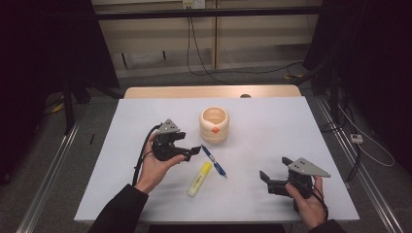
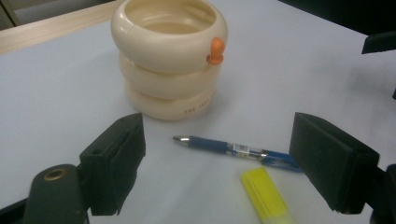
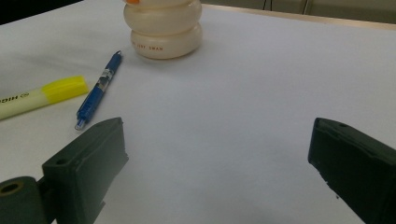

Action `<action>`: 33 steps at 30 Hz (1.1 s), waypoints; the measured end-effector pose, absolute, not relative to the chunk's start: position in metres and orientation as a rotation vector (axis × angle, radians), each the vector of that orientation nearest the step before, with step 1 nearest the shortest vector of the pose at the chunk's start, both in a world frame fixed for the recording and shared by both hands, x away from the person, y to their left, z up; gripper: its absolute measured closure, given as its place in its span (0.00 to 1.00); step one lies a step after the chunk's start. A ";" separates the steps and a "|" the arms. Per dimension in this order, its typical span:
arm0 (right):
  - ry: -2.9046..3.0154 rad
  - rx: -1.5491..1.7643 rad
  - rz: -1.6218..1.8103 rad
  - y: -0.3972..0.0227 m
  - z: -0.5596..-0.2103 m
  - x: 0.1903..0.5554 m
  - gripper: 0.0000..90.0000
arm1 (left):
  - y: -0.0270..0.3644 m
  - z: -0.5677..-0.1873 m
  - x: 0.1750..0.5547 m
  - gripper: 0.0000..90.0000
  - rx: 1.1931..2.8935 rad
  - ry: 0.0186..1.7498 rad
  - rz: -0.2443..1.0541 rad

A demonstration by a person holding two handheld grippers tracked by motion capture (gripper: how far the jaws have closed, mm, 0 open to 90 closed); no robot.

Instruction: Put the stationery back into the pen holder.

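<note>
The left gripper (image 1: 193,152) is held above the white worktop (image 1: 272,131), left of centre, with its tips directed toward the pen (image 1: 214,161). Its jaws stand wide apart and nothing is between the pads. In the left gripper view the pen (image 2: 238,150) lies on the worktop beyond and between the two jaws, untouched, tip toward the left of that view.

The right gripper (image 1: 274,170) is held low over the near right part of the worktop, well apart from the other items. Its jaws are likewise spread wide and grip nothing; bare worktop (image 3: 243,116) shows between them in the right gripper view.

The blue pen lies flat near the centre of the worktop, just in front of the cream cup (image 1: 214,124), tip toward the cup. The cup is built of three stacked rings, stands upright and carries a small orange knob on its side. A yellow highlighter (image 1: 199,179) lies just beside the pen on its near side, close but apparently not touching. In the right gripper view the highlighter (image 3: 42,97) lies left of the pen (image 3: 99,89).
</note>
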State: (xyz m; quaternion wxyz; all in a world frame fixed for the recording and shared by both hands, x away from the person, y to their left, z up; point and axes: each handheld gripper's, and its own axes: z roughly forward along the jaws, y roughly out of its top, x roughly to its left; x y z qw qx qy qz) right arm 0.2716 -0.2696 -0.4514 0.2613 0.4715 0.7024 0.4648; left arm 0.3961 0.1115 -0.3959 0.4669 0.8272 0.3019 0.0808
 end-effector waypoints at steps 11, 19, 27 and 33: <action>1.906 1.267 1.257 -0.269 -0.451 0.270 0.05 | 0.117 -0.413 0.373 0.23 2.084 0.751 0.125; 1.910 1.261 1.252 -0.268 -0.450 0.269 0.05 | 0.132 -0.421 0.347 0.32 2.114 0.703 0.106; 1.917 1.266 1.247 -0.268 -0.451 0.270 0.05 | 0.132 -0.423 0.336 0.50 2.075 0.690 0.029; 1.925 1.262 1.247 -0.268 -0.452 0.271 0.05 | 0.122 -0.425 0.327 0.70 2.128 0.643 -0.002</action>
